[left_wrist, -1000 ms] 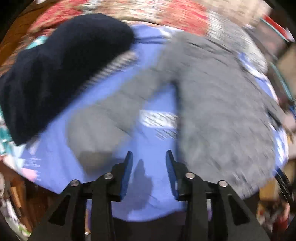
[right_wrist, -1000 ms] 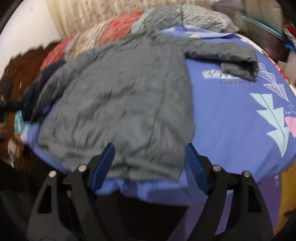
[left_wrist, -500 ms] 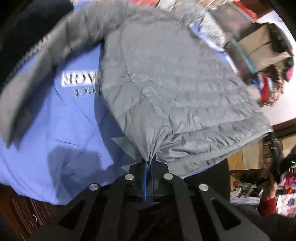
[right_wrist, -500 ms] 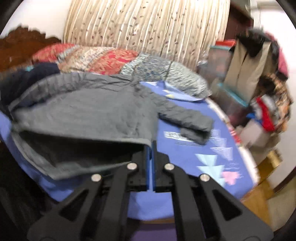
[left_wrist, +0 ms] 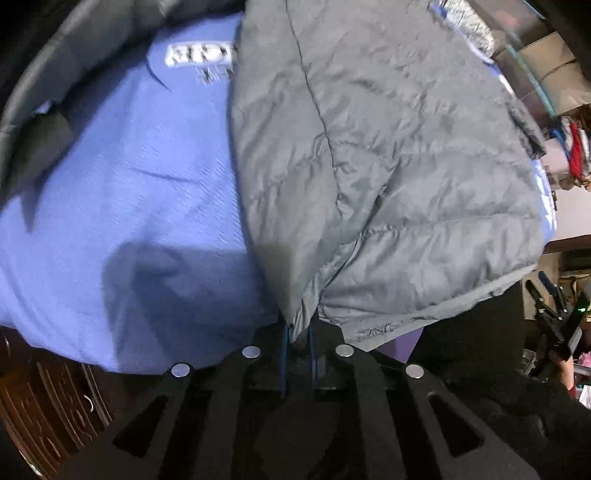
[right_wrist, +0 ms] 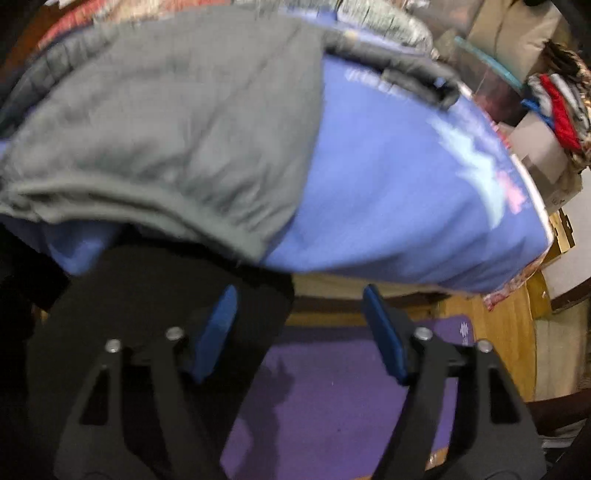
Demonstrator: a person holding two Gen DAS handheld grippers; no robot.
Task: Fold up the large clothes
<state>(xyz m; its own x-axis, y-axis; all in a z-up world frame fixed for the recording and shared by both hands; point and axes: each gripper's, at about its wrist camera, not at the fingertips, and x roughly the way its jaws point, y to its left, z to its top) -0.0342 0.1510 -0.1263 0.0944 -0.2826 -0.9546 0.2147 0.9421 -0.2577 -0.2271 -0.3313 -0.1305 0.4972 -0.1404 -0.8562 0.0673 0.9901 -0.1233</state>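
Observation:
A grey quilted jacket (left_wrist: 388, 155) lies on a bed with a blue sheet (left_wrist: 122, 206). My left gripper (left_wrist: 297, 332) is shut on the jacket's bottom hem corner at the bed's near edge. In the right wrist view the jacket (right_wrist: 177, 125) covers the left part of the blue sheet (right_wrist: 399, 192), one sleeve (right_wrist: 417, 79) stretched to the right. My right gripper (right_wrist: 299, 314) is open and empty, below the bed's edge and apart from the hem.
A purple mat (right_wrist: 332, 387) lies on the wooden floor under my right gripper. Boxes and piled clothes (right_wrist: 554, 107) stand to the right of the bed. Patterned pillows (right_wrist: 388, 14) are at the far end. Dark wooden bed frame (left_wrist: 48, 406) at lower left.
My right gripper let go of the jacket hem, opened and dropped below the bed's edge. My left gripper stays shut on the hem corner and has moved closer in.

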